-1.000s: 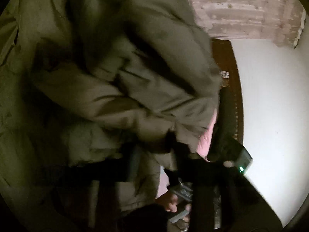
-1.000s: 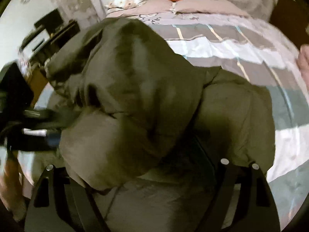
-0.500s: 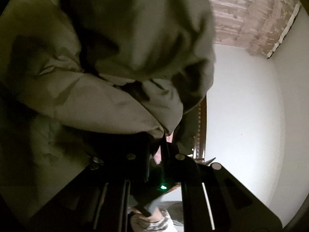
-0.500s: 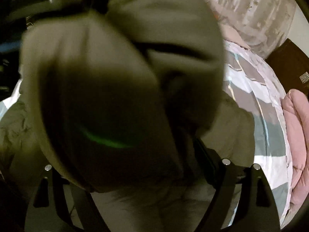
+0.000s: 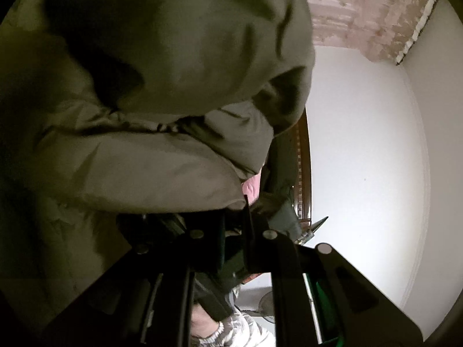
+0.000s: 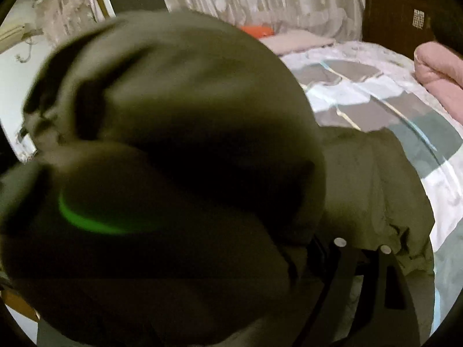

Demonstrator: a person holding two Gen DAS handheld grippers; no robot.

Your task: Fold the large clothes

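Garment: a bulky olive padded coat, bunched and lifted; it fills most of both wrist views.
Landmark: the bed with its grey, white and teal patchwork cover.
Coat's place: part of it hangs in the air over the near end of the bed, and part lies on the cover below.
Left hand-held gripper: its jaws are closed, with a pinch of the coat's edge caught between them just under the thick padded roll.
Right hand-held gripper: its jaws stand wide apart, one finger shows beside the fabric, the other is buried under the coat. Whether the pads press on cloth cannot be told.
Done so far: judging by the mass of loose fabric, no neat fold shows yet. The coat is gathered, not flattened.
Left to do: it probably needs spreading flat on the bed, sleeves brought in, then the body doubled over.
Elsewhere on the bed: a pink quilt at its far right side and an orange cushion by the head, both well apart from the coat.
Risk: the slippery padded bulk may slide out of a one-sided hold.
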